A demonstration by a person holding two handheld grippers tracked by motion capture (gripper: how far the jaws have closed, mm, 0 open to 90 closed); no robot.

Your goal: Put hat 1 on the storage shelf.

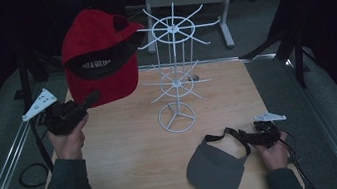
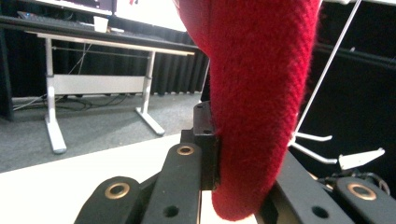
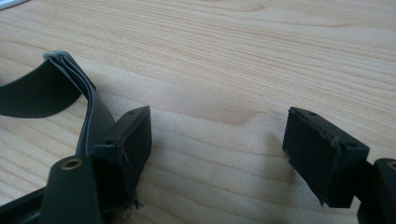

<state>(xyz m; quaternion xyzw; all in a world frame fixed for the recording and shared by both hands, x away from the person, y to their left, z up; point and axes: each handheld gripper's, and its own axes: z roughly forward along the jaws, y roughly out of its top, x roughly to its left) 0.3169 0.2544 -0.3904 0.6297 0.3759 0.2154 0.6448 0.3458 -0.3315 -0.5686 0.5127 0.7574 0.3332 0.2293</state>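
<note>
One red cap (image 1: 97, 54), one grey visor (image 1: 216, 168), one white wire rack (image 1: 175, 68), two grippers.

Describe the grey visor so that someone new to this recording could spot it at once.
On the wooden table, look past the white wire rack to the near right corner, beside the right gripper. The grey visor lies flat there, its dark strap looping toward that gripper's open jaws. Unlike the red cap held aloft by the left gripper, it has no crown and is dull grey.
</note>
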